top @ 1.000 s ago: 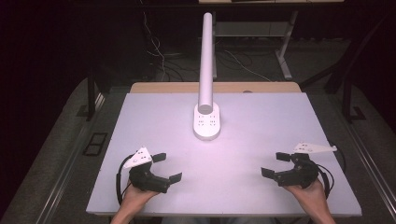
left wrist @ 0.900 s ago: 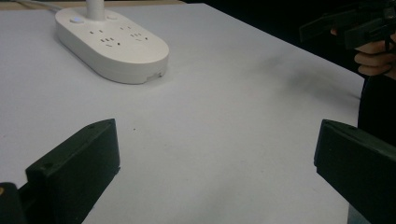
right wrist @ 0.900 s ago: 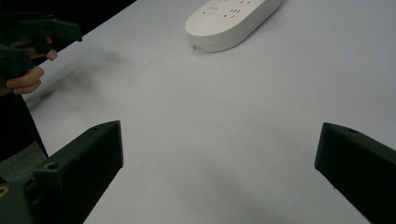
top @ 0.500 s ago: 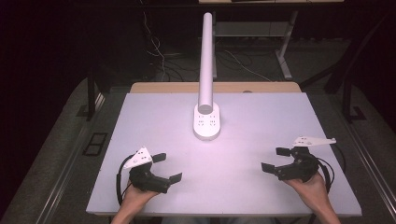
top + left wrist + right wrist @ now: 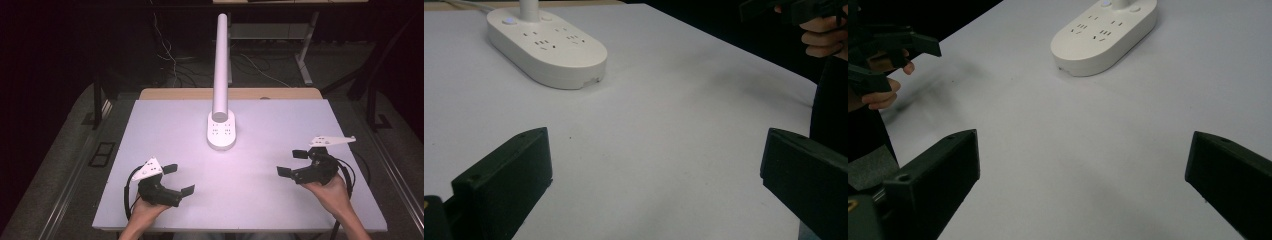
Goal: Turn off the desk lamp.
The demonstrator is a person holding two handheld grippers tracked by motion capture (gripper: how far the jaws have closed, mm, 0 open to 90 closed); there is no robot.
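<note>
A white oval power strip [image 5: 221, 131] lies at the middle of the white tabletop [image 5: 150, 130], and a tall white tube [image 5: 220, 65] stands on its far end. My left gripper [image 5: 179, 179] is held near the front left, open and empty, with its jaws toward the centre. At the front right, my right gripper [image 5: 292, 162] is also open and empty, facing left. The left gripper view has my own left gripper [image 5: 656, 185] spread wide over bare table, the power strip [image 5: 549, 47] ahead. From my right gripper [image 5: 1083, 185], the power strip [image 5: 1105, 35] lies ahead.
A wooden table edge [image 5: 175, 93] runs behind the white board. Cables [image 5: 170, 60] lie on the dark floor beyond. The other hand [image 5: 819, 25] appears at the top right of the left gripper view, and the left gripper [image 5: 893, 50] at the right gripper view's upper left.
My right gripper has shifted slightly away from the front edge, still open. The left gripper has stayed where it was.
</note>
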